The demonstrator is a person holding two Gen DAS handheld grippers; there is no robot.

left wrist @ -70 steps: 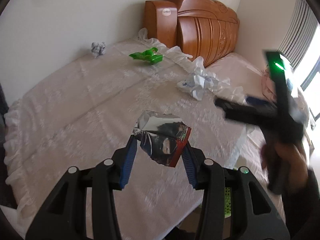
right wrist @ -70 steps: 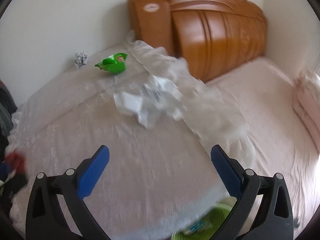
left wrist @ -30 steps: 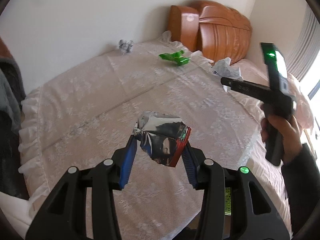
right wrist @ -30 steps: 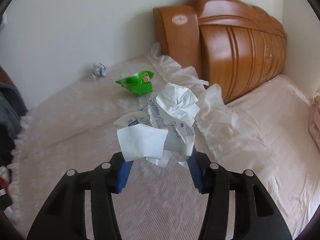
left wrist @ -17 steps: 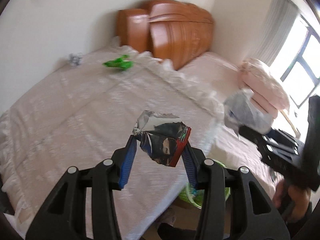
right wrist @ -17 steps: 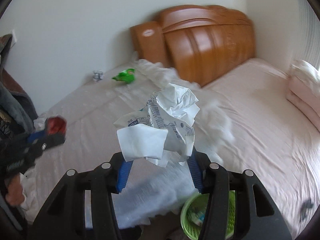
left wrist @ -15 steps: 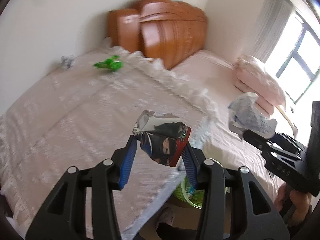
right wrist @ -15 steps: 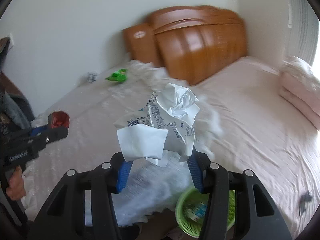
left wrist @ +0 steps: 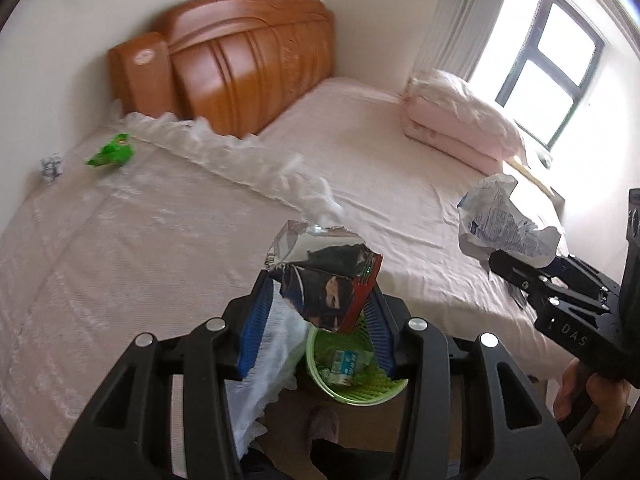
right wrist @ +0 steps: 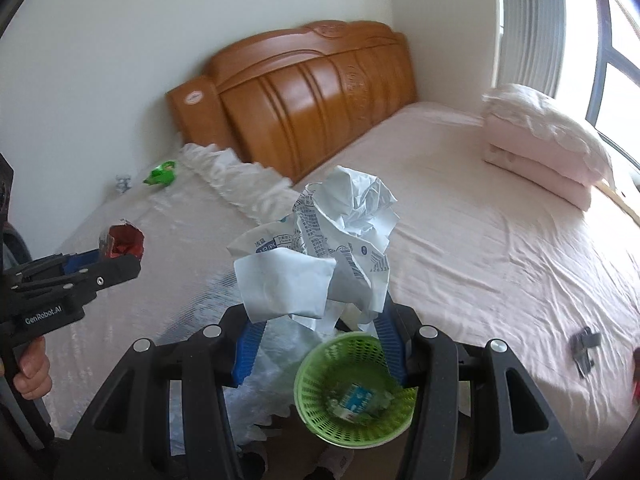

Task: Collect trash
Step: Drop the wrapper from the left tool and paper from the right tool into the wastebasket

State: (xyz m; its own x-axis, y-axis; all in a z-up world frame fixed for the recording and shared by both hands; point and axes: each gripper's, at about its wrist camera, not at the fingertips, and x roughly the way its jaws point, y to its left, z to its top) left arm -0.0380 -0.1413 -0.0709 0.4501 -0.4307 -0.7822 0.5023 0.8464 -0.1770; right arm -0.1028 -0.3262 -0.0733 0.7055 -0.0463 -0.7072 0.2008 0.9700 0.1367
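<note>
Big bed (right wrist: pixel 500 248) in pale pink sheets fills most of both views, with a lace cover (left wrist: pixel 100 240) over its near half and a carved wooden headboard (right wrist: pixel 312 92) at the wall. Folded pink quilt (right wrist: pixel 540 140) sits by the window side.

On the floor at the foot of the bed there's a green basket (right wrist: pixel 320 420) with some trash already inside.

Right gripper (right wrist: pixel 316 344) is partly closed, blue pads pinching a crumpled white paper wad (right wrist: pixel 320 256), held right over the basket. Left gripper (left wrist: pixel 316 320) is the same deal, clamped on a foil snack bag (left wrist: pixel 324 276), silver inside, red edge, also above the basket.

Still on the cover, far corner: a green wrapper (left wrist: pixel 112 154) and, near it by the wall, a small grey crumpled bit (left wrist: pixel 50 166).
</note>
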